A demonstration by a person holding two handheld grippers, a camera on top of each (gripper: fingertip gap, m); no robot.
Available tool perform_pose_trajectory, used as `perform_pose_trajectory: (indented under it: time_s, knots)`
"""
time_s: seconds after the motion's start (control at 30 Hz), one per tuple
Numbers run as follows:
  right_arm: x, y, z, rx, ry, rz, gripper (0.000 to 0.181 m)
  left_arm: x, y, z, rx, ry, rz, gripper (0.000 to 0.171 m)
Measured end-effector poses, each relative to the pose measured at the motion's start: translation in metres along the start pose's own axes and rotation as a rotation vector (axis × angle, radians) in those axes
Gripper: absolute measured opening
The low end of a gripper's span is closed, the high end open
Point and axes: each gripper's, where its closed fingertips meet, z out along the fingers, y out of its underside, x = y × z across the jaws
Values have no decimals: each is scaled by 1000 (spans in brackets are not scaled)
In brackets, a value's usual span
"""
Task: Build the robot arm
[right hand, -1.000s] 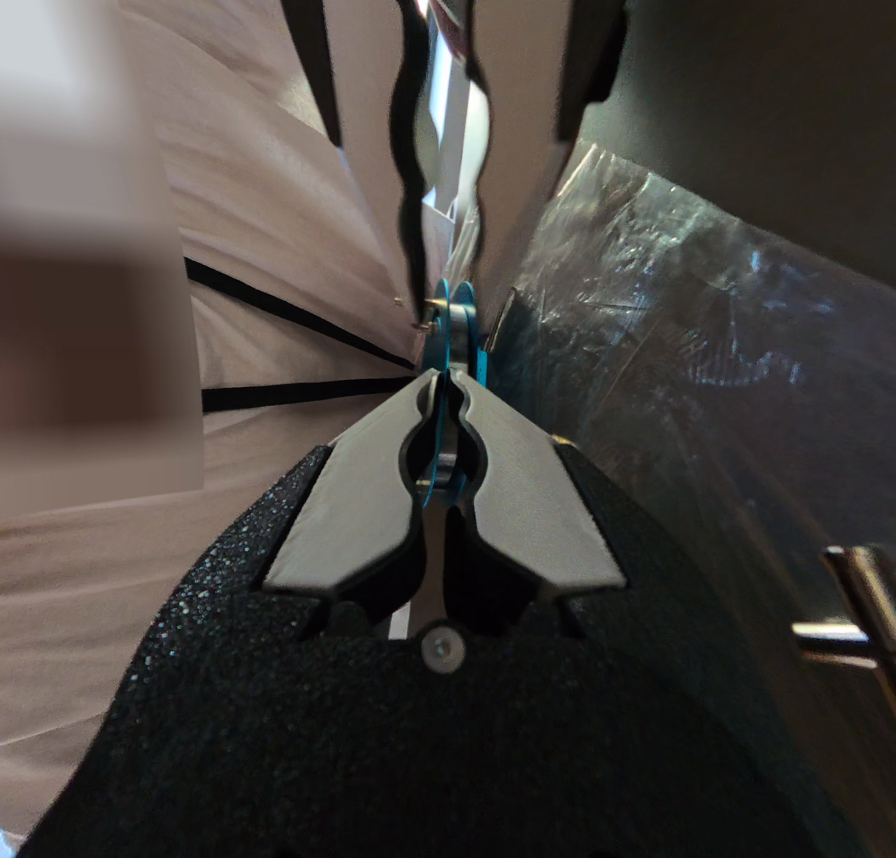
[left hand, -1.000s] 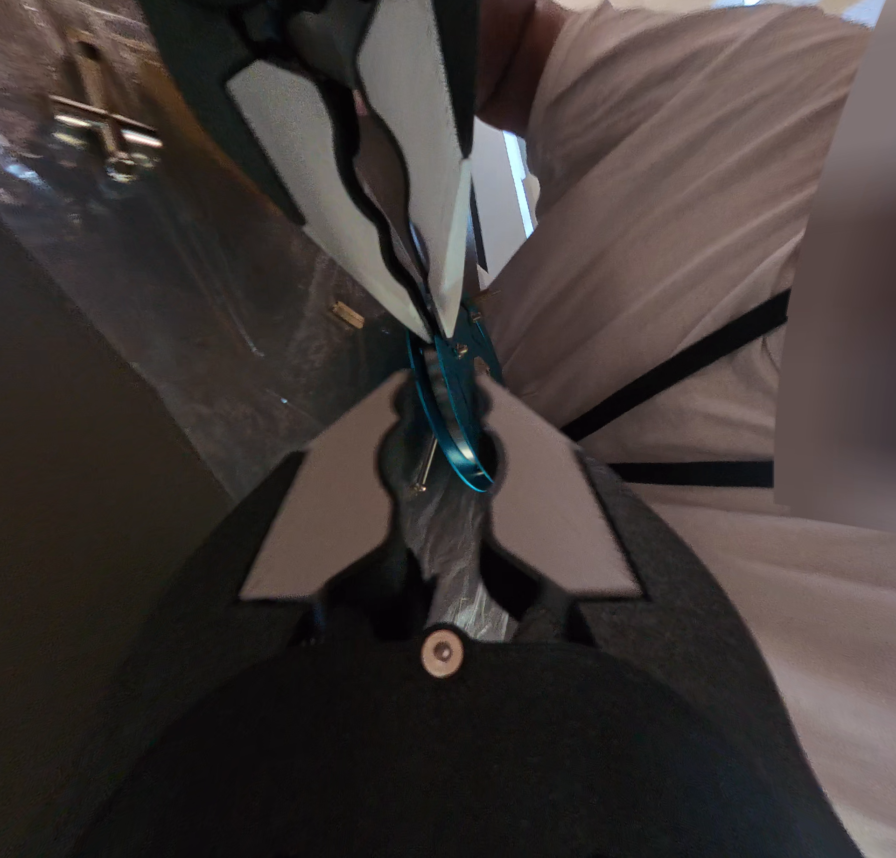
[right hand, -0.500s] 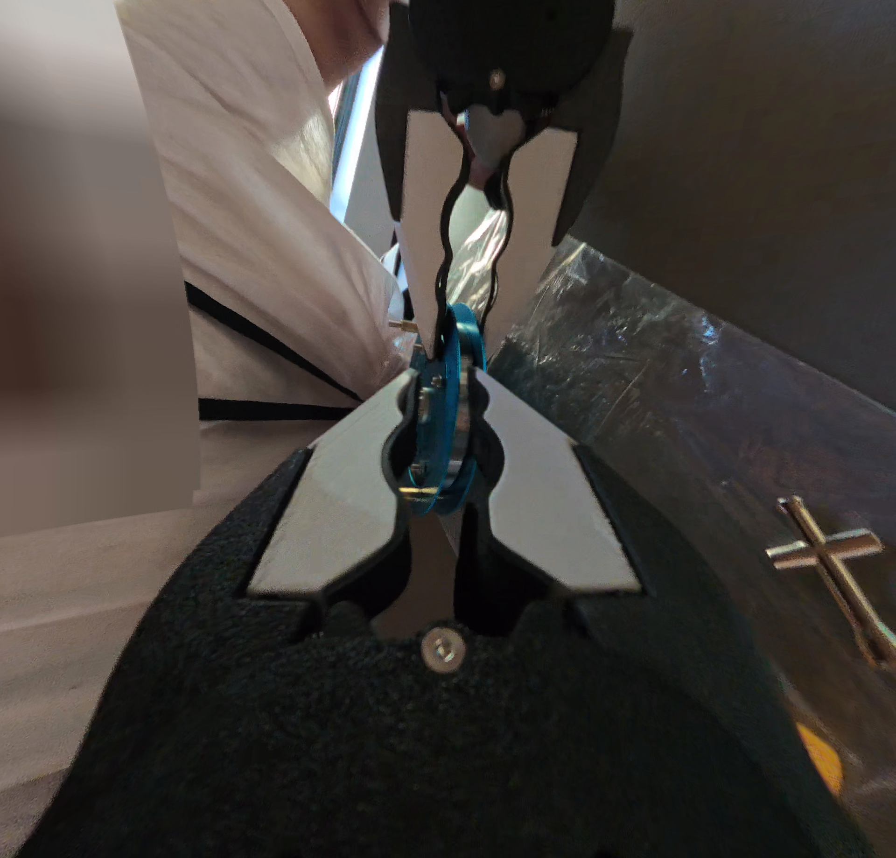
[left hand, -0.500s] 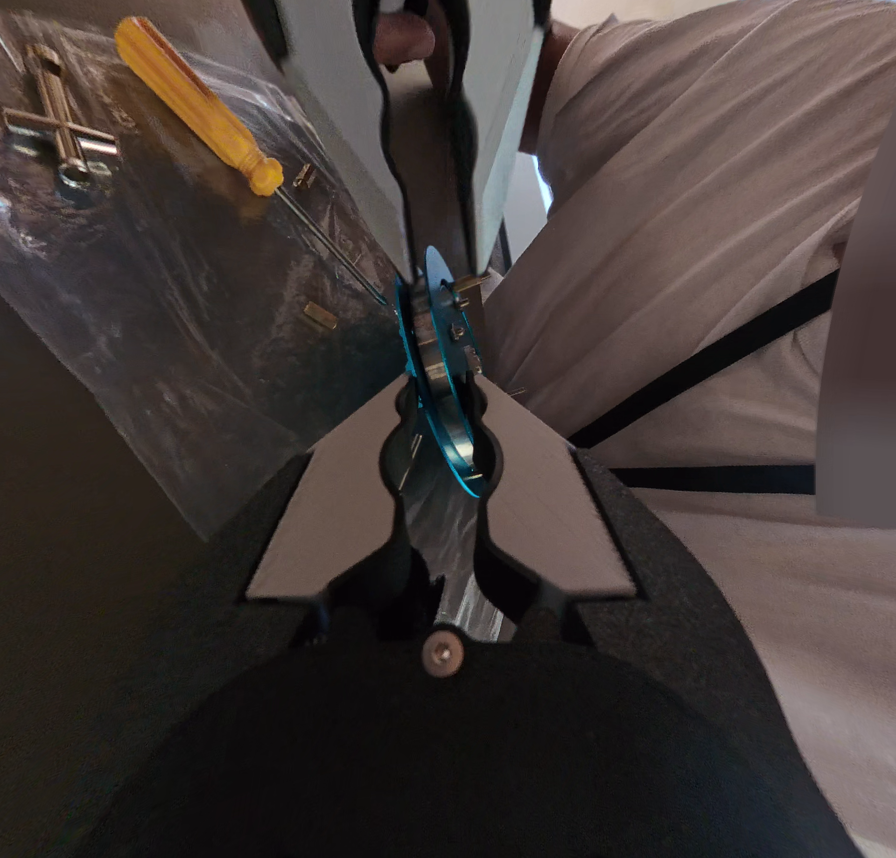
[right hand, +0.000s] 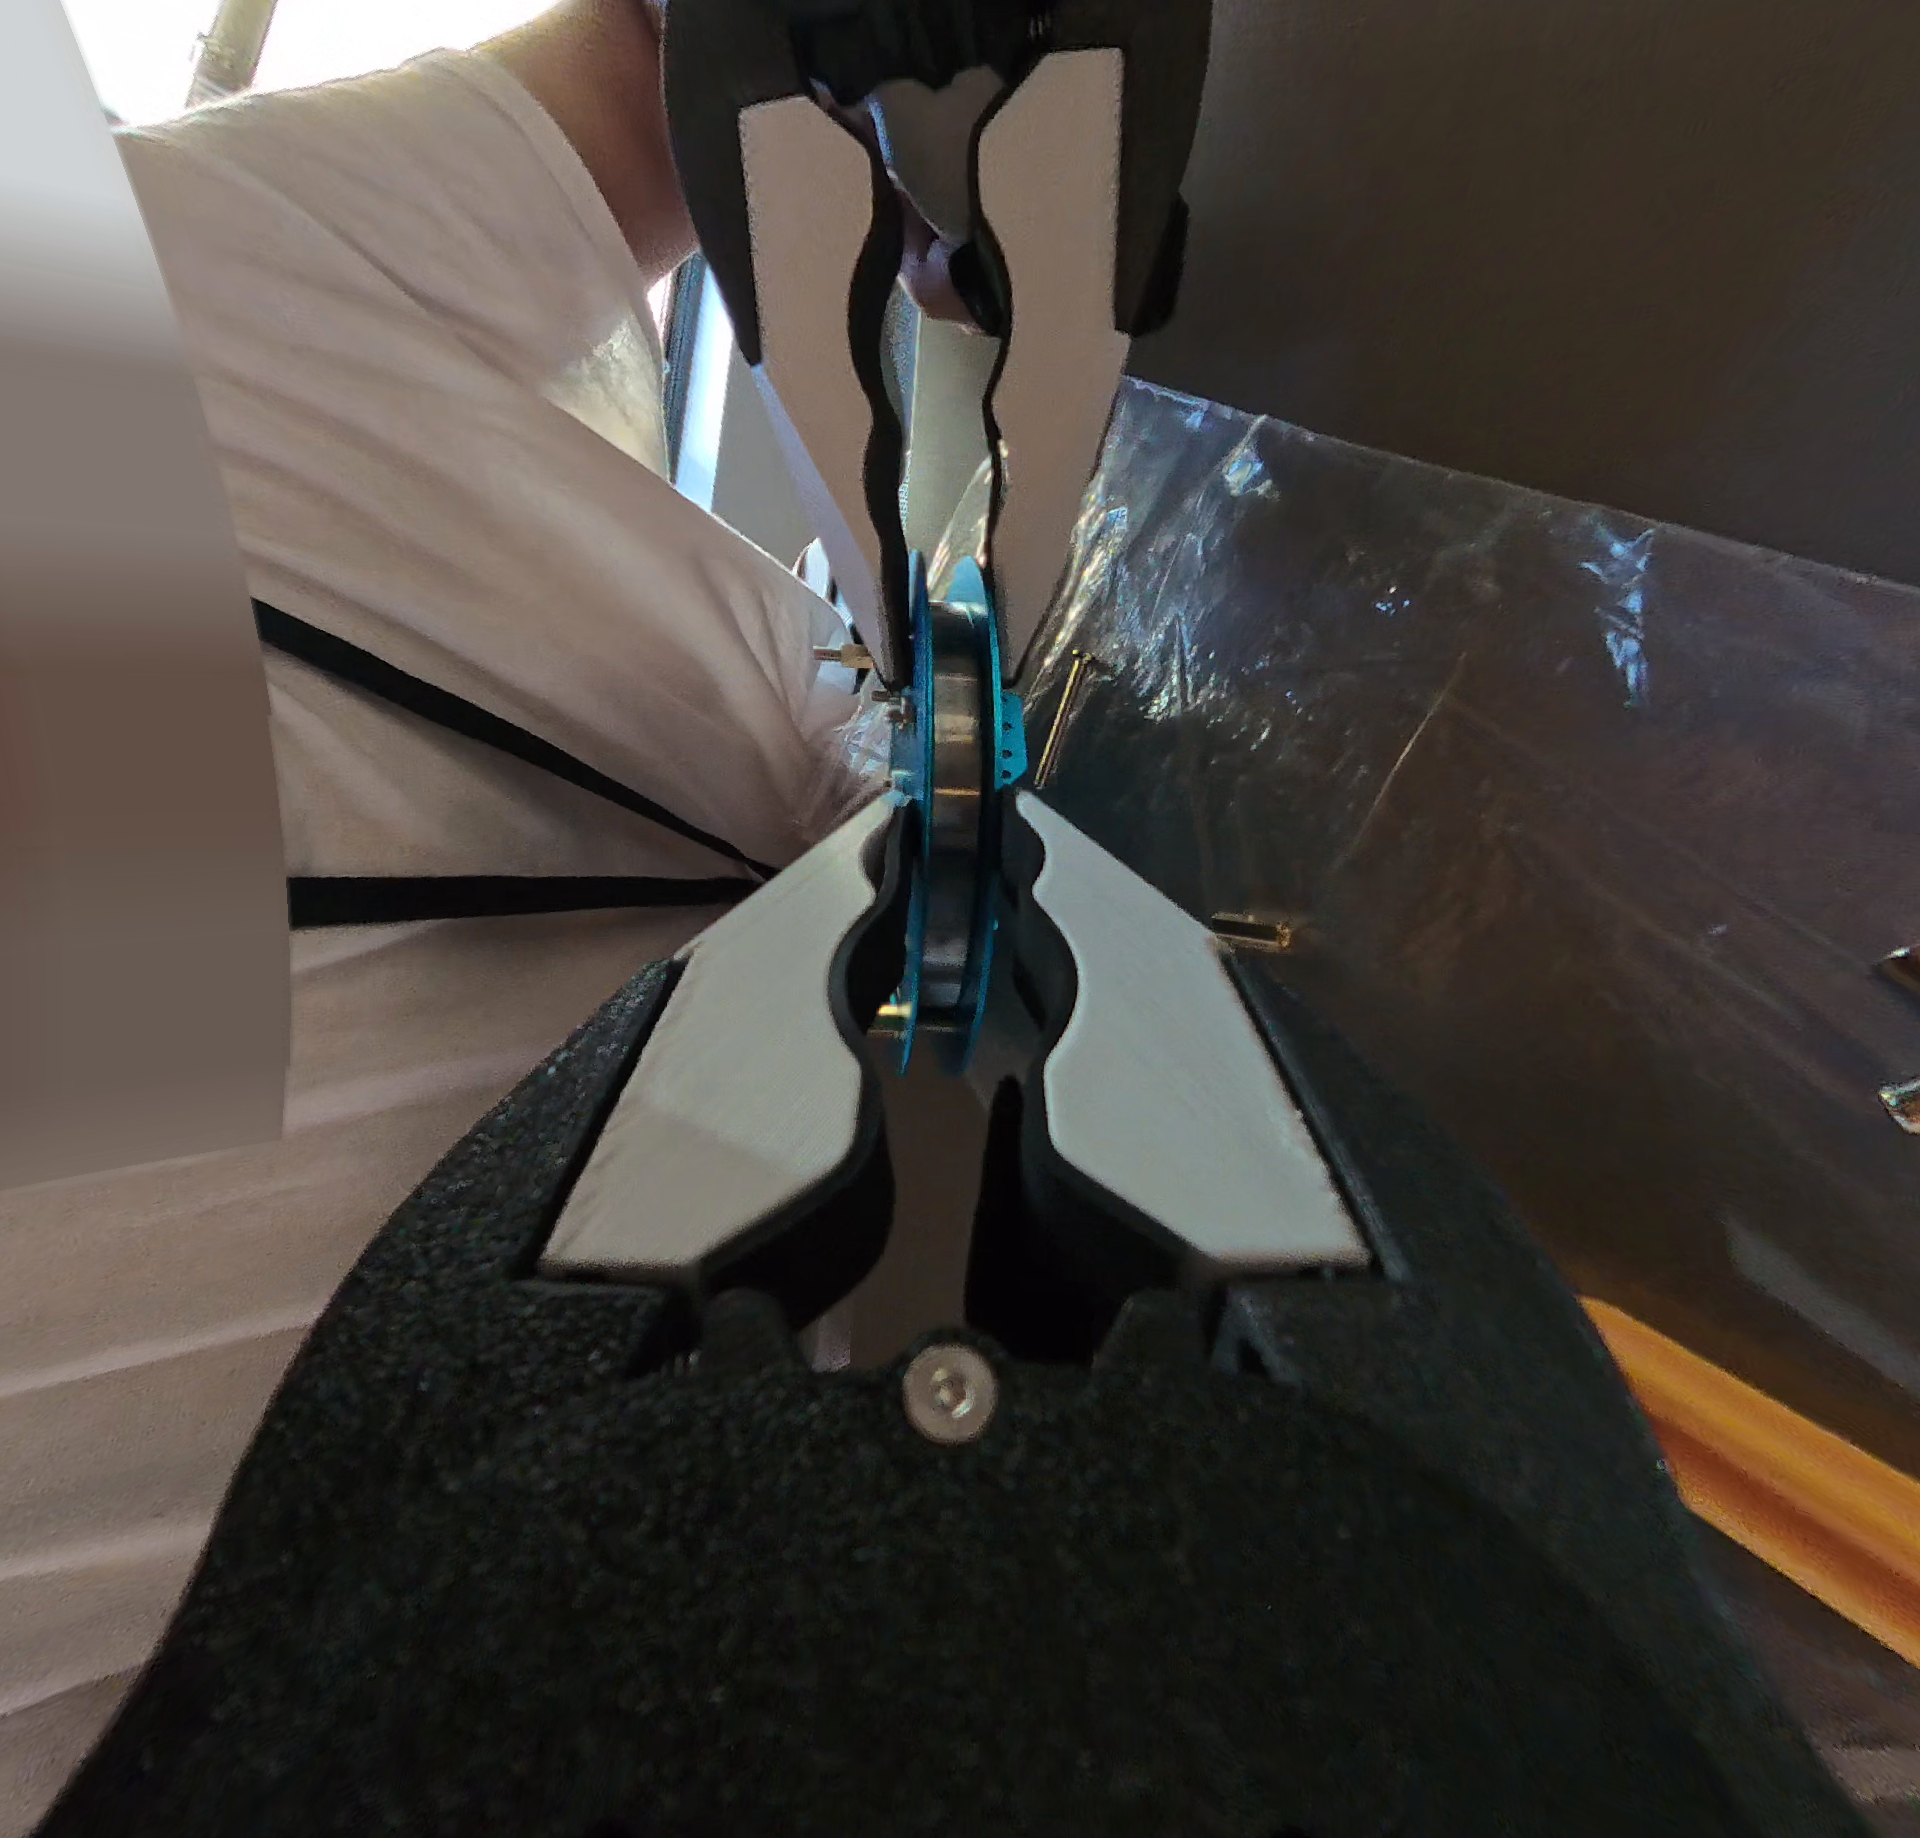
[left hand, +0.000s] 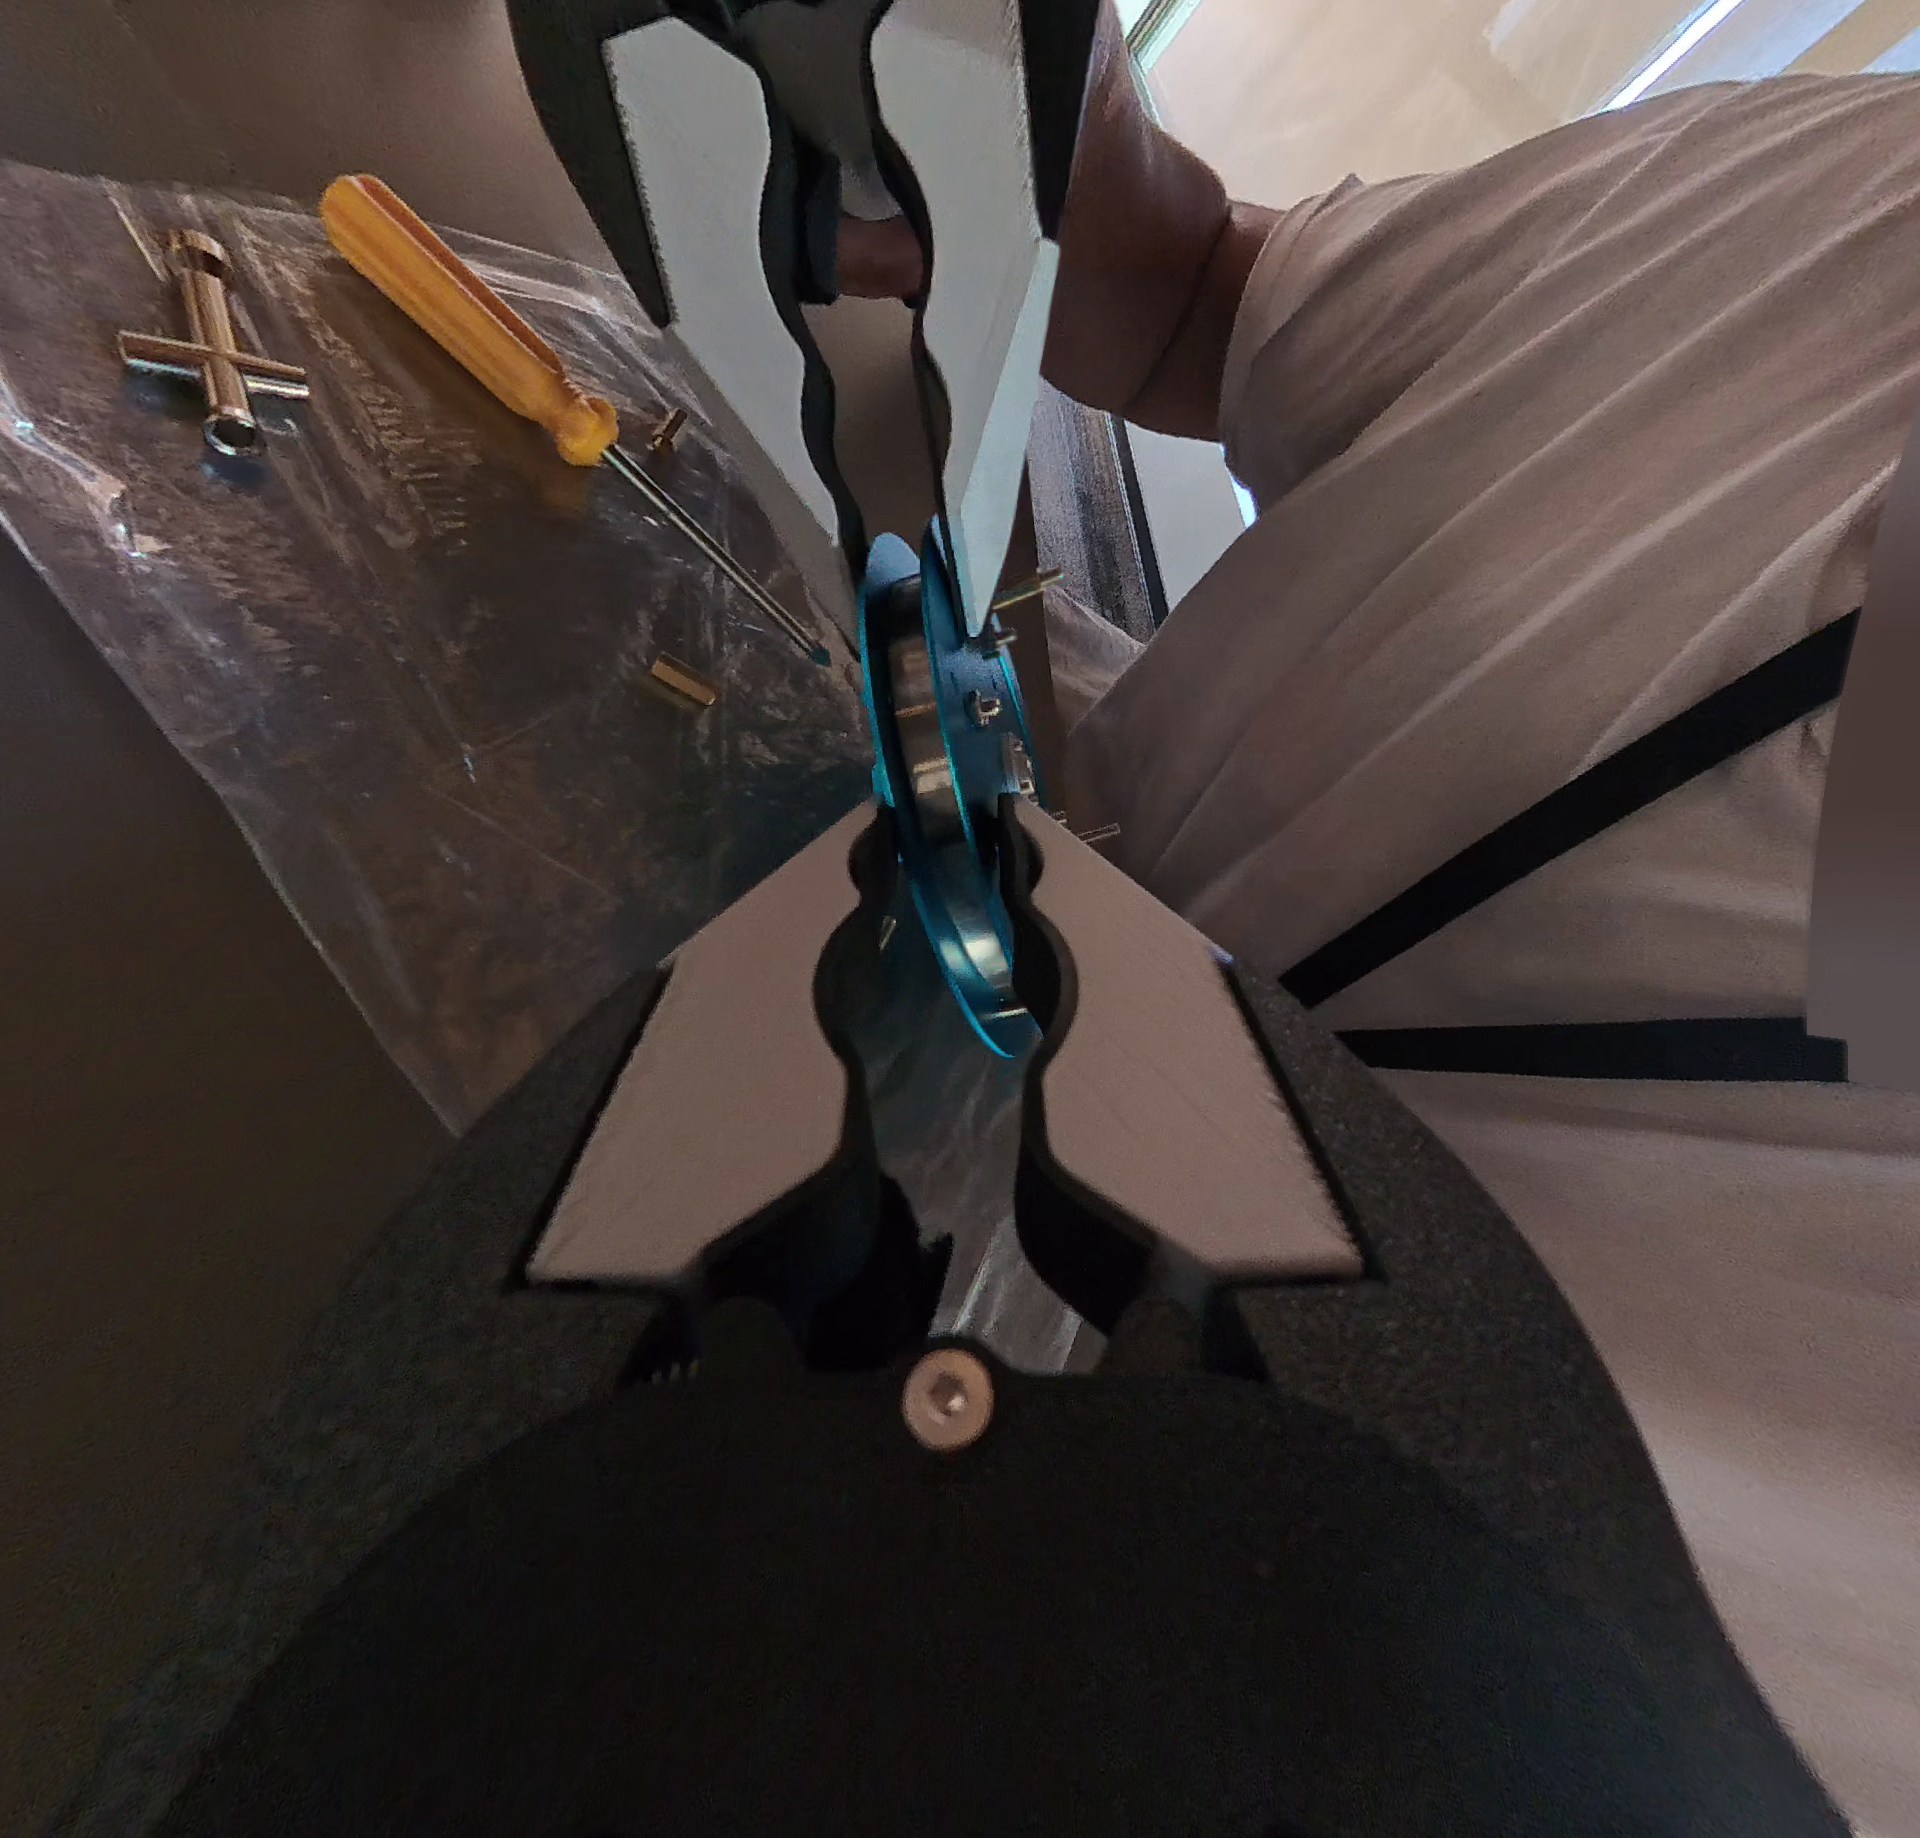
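Note:
A blue disc assembly, two blue metal plates with a silver ring between them and small screws sticking out, is held edge-on in the air. My left gripper is shut on its near rim. My right gripper comes in from the top of the left wrist view and is shut on the far rim. In the right wrist view the assembly sits between my right gripper below and my left gripper above. The two grippers face each other tip to tip.
A clear plastic sheet on the brown table carries a yellow-handled screwdriver, a metal cross wrench and two brass standoffs. A person in a white shirt is close on the right. The grippers are tip to tip, or close to it.
Both grippers have swung round with the blue assembly, so the right gripper now faces the left one straight on. The screwdriver and cross wrench have come into the left wrist view.

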Motion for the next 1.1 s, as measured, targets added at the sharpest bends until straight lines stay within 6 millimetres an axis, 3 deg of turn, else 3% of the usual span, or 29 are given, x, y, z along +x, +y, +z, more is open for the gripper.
perform_pose_trajectory:
  time_s: [0.07,0.17,0.23,0.27,0.33,0.4,0.5,0.63,0.73,0.77,0.93,1.1]
  knots:
    - [7,0,-1,5,65,-28,18,-2,1,-1,7,-4,-13,18]
    - [17,-9,-22,83,350,-235,27,-5,2,-2,23,0,-62,17]
    - [6,-11,-40,162,555,-401,28,-8,2,-2,34,-8,-84,17]
    - [-8,-7,-39,193,601,-479,29,-9,3,-2,38,-12,-95,18]
    - [-34,13,-18,209,641,-591,34,-11,4,-2,45,-16,-117,18]
    - [-44,34,15,221,678,-642,39,-12,4,-2,53,-20,-128,18]
    - [-28,56,43,184,801,-630,39,-10,5,-3,50,-28,-124,18]
    - [-33,56,51,167,856,-697,17,-8,4,-3,47,-42,-120,18]
    - [-20,63,57,86,908,-702,12,-7,4,-2,46,-53,-118,18]
    - [-19,61,54,103,942,-721,1,-6,4,-2,45,-54,-114,18]
    - [-20,58,50,90,975,-752,0,3,-4,-8,72,-93,-55,16]
    - [-26,35,36,67,1023,-868,0,18,-27,-28,64,-262,236,11]
